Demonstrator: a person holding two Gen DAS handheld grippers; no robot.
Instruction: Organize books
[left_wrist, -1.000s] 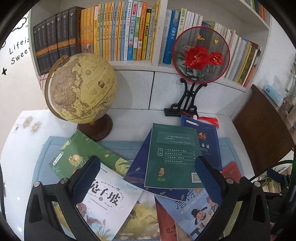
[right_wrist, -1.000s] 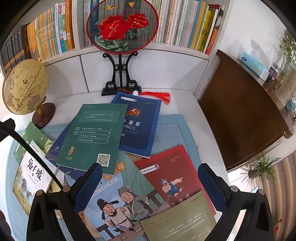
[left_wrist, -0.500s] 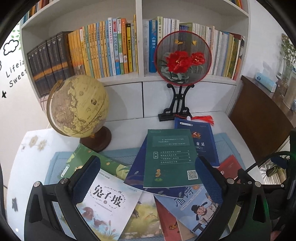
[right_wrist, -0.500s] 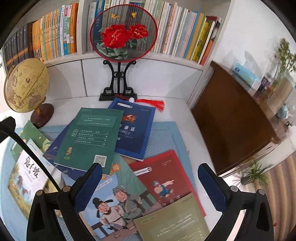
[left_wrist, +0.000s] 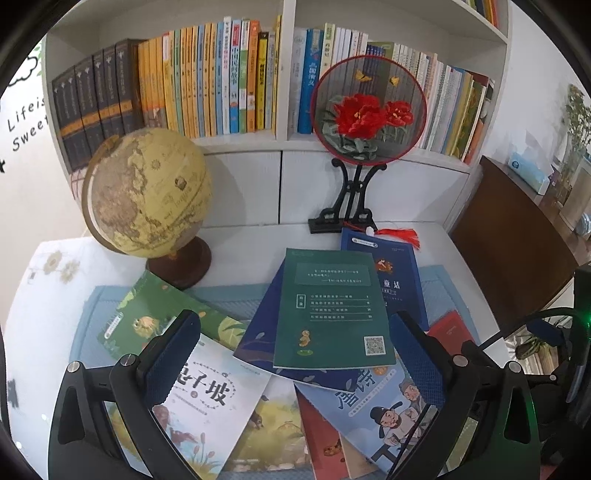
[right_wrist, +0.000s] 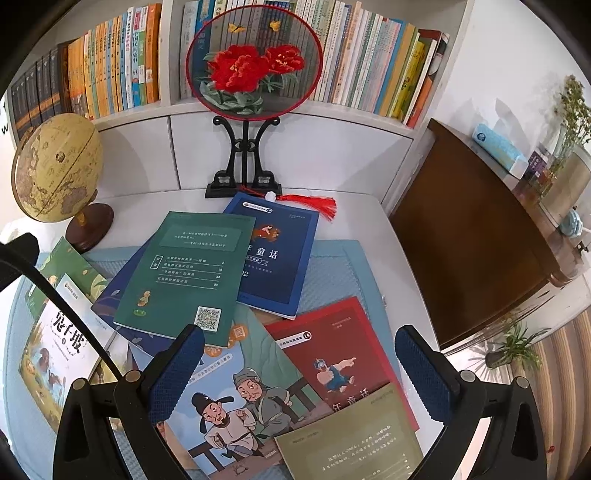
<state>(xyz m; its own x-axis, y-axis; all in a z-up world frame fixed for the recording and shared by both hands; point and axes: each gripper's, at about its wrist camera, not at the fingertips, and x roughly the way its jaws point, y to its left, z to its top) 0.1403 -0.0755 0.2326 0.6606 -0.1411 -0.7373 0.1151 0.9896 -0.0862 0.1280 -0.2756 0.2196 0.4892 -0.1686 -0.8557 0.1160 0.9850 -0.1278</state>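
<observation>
Several thin books lie scattered and overlapping on a blue mat (left_wrist: 229, 302) on a white desk. A dark green book (left_wrist: 330, 308) (right_wrist: 184, 273) lies on top in the middle, over a navy book (left_wrist: 399, 284) (right_wrist: 275, 254). A white book with black characters (left_wrist: 207, 410) (right_wrist: 55, 354) lies at the left. A light blue cartoon book (right_wrist: 236, 398), a red book (right_wrist: 332, 350) and an olive book (right_wrist: 351, 443) lie at the front right. My left gripper (left_wrist: 295, 354) is open and empty above the books. My right gripper (right_wrist: 299, 365) is open and empty above the cartoon and red books.
A globe (left_wrist: 147, 195) stands at the back left of the desk. A round embroidered fan on a black stand (left_wrist: 365, 118) stands at the back middle, its red tassel (right_wrist: 314, 201) lying on the desk. Bookshelves (left_wrist: 221, 81) fill the wall behind. A brown cabinet (right_wrist: 472, 229) stands right.
Both grippers have pulled back and up from the desk, so more of the bookshelf shows. The books have not moved. Both grippers stay open.
</observation>
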